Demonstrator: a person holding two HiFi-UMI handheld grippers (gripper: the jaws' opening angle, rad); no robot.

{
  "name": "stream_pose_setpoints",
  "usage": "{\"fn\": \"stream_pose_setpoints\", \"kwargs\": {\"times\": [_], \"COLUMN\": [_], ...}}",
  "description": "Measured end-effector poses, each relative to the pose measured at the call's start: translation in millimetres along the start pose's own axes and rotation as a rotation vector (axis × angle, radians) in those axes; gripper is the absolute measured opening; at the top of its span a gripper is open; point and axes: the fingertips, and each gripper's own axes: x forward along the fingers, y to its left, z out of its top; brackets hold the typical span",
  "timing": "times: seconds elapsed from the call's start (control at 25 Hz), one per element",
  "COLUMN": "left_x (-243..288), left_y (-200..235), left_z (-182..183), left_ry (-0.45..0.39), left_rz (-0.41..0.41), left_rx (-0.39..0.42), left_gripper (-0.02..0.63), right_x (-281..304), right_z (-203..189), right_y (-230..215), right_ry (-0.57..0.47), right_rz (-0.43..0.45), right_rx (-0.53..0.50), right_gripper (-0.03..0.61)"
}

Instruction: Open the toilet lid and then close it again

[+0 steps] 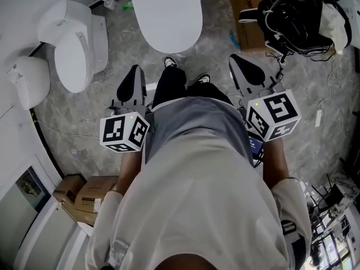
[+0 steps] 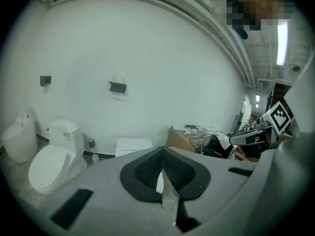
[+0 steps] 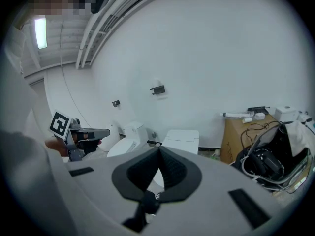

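The toilet lid (image 1: pixel 169 10) lies flat and closed on its bowl at the top centre of the head view, just beyond the person's shoes (image 1: pixel 170 62). The left gripper (image 1: pixel 133 75) and the right gripper (image 1: pixel 243 66) hang at mid-frame, one on each side of the legs, well apart from the lid. In each gripper view the jaws meet, with nothing between them. A second toilet (image 1: pixel 73 49) stands at upper left.

Looks more like a test lab than a home bathroom: a lidded toilet (image 1: pixel 169 13), a second toilet (image 1: pixel 76 52) and a third toilet (image 1: pixel 28 80) are lined along one bare wall (image 2: pixel 162 58), with cardboard boxes (image 1: pixel 84 198) and cabled gear (image 1: pixel 298 21) left around.
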Motion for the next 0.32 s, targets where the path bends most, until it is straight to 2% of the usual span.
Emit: {"fn": "stream_pose_setpoints", "kwargs": {"times": [0.32], "left_x": [2.0], "left_y": [0.4], "left_z": [-1.0], "left_ry": [-0.006], "left_rz": [0.012], "left_rx": [-0.018], "left_gripper": [0.008], "right_x": [-1.3], "right_z": [0.9], "right_y": [-1.0], "right_ry": [0.006], "right_rz": [-0.004], "right_rx": [-0.014], "right_gripper": [0.009]}}
